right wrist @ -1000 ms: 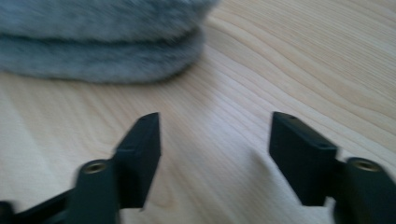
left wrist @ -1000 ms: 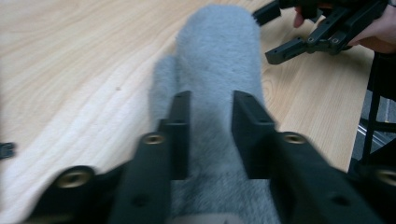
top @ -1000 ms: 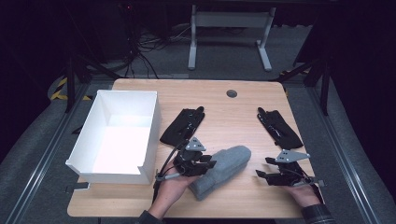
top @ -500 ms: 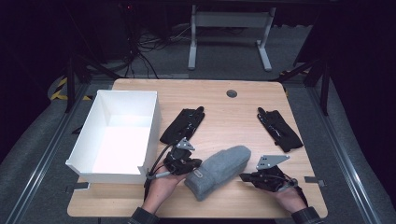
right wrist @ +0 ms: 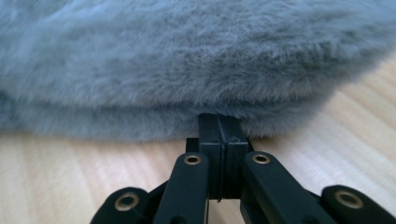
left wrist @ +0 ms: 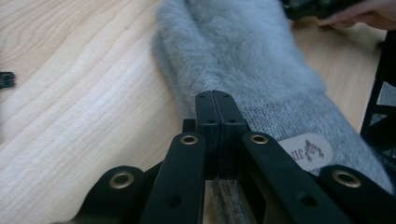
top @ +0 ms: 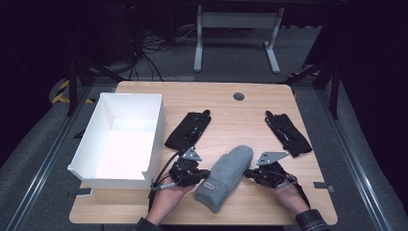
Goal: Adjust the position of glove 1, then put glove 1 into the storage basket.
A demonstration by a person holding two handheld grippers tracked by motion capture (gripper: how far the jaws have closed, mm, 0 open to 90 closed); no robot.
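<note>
A grey fuzzy mitten [top: 226, 175] lies slantwise on the wooden table [top: 231, 115], cuff toward the near edge. My left gripper [top: 208, 172] is shut, its tips against the mitten's left edge near the cuff. In the left gripper view the closed jaws [left wrist: 217, 95] meet the mitten [left wrist: 243, 60] just above its label patch [left wrist: 306, 151]. My right gripper [top: 246, 172] is shut as well, touching the mitten's right edge. In the right gripper view the closed tips [right wrist: 218, 119] butt into the fur [right wrist: 187, 60]. I see no fabric between either pair of jaws.
A white open box [top: 156, 130] stands at the left of the table. Two black gloves lie farther back, one [top: 188, 130] beside the box and one [top: 288, 133] at the right. A round grommet [top: 238, 96] sits near the far edge.
My right gripper has moved left across the table to the mitten's right edge, and its jaws have come together. The left gripper has stayed at the mitten's left side.
</note>
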